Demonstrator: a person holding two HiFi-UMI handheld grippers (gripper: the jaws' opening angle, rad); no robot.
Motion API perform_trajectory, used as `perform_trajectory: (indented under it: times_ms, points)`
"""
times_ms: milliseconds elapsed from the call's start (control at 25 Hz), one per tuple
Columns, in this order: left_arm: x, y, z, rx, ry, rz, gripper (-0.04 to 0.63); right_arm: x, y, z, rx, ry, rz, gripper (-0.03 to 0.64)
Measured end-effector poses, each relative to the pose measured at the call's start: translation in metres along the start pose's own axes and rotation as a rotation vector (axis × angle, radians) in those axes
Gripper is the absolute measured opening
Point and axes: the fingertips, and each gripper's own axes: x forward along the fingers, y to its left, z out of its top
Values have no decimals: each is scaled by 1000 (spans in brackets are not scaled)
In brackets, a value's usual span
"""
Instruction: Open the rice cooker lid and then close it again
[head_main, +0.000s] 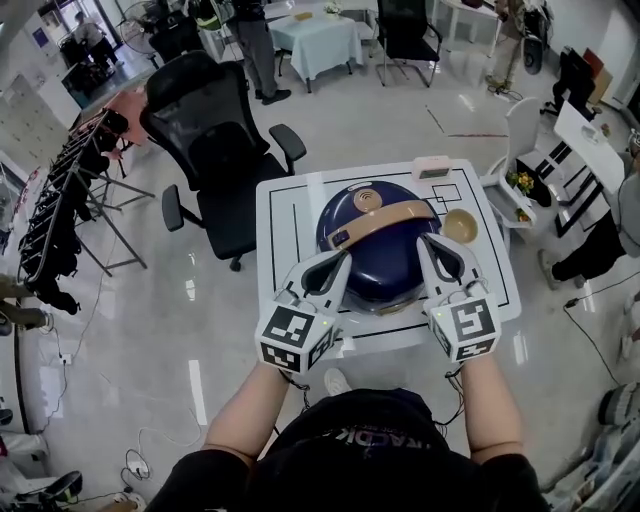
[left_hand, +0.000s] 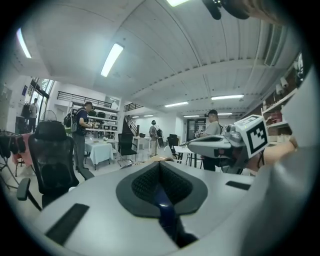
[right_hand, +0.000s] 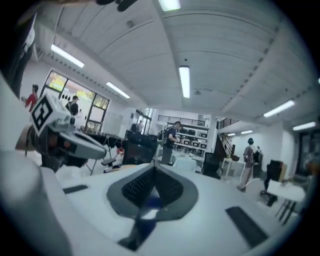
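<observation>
Rice cooker (head_main: 385, 262) sits at ctr of the white table (head_main: 285, 215), which has black outline marks. The body is round and dark navy w/ a glossy domed lid, and the lid is down. A tan handle (head_main: 390, 218) arcs across the top from approx 9 to 2 o'clock, w/ a round tan cap (head_main: 368, 200) at 12 o'clock just behind it. A small tan cup (head_main: 460, 225) stands just beside the cooker at 2 o'clock, and a pinkish box (head_main: 432, 167) is near the table's far edge at 1 o'clock. Left gripper (head_main: 338, 265) comes in at the cooker's 8 o'clock, tips over the lid rim near the handle's left end; can't tell if it touches. Its own view shows the left gripper (left_hand: 160, 166) clenched, pads together, nothing btwn them, only a navy sliver below the seam. Right gripper (head_main: 428, 245) is at 4 o'clock, tips over the lid's right edge; contact unclear. In its own view the right gripper (right_hand: 152, 174) is also clenched on nothing. Black office chair (head_main: 215, 150) is off the table at 10 o'clock.
</observation>
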Motion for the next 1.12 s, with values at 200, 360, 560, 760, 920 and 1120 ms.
perform_trajectory:
  times_ms: [200, 360, 560, 760, 920, 1120]
  points:
    - [-2, -33, 1, -2, 1, 26, 3, -34, -17, 7, 246, -79, 82, 2]
    - [-2, -66, -2, -24, -2, 62, 3, -60, -25, -1, 268, -74, 153, 2]
    - [-10, -115, -7, -24, 1, 104, 3, -98, -26, -9, 242, -78, 237, 2]
    - [-29, -160, -11, -23, -5, 168, 3, -137, -22, -12, 225, -95, 316, 1]
    - [-45, -191, -20, -34, -18, 216, 3, -163, -16, -18, 217, -107, 364, 0]
    - [-64, -219, -28, -48, -32, 271, 3, -192, -6, -24, 212, -114, 413, 0]
